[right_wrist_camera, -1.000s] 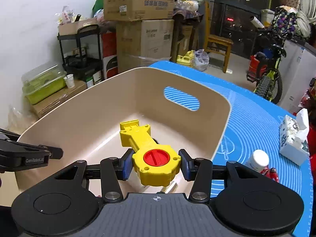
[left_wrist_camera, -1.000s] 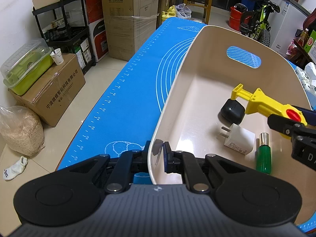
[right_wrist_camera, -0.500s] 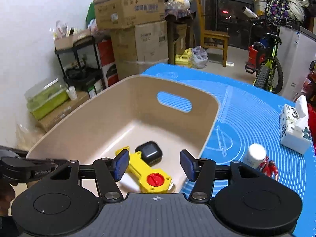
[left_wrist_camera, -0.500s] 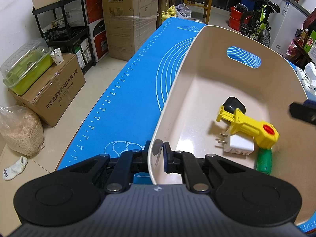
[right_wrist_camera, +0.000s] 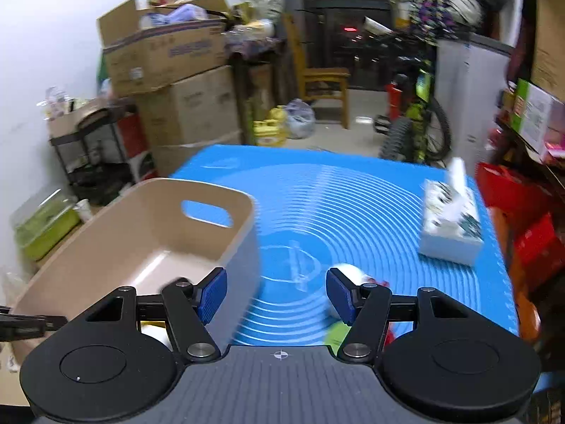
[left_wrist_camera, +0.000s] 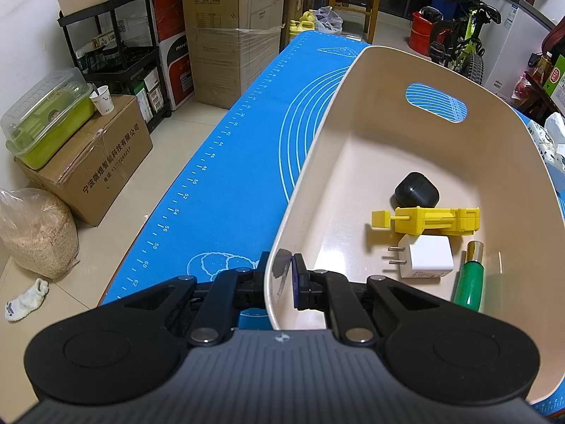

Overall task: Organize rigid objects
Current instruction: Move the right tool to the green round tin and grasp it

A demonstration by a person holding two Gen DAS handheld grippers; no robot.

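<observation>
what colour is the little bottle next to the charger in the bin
Green bottle with a gold cap, clearest in the left wrist view.

The left gripper [left_wrist_camera: 279, 281] clamps the beige bin [left_wrist_camera: 353, 81] wall, jaws closed.

**Cluttered storeroom around the table**

From my feed I see a white wall [left_wrist_camera: 21, 17] on the left and a pale tiled floor [left_wrist_camera: 169, 148]. Stacked cardboard boxes [left_wrist_camera: 229, 35] stand beside a black shelf rack [left_wrist_camera: 116, 53]. A wooden chair [right_wrist_camera: 325, 81] and a bicycle [right_wrist_camera: 416, 130] sit farther back, before dark glass doors [right_wrist_camera: 353, 17].
</observation>
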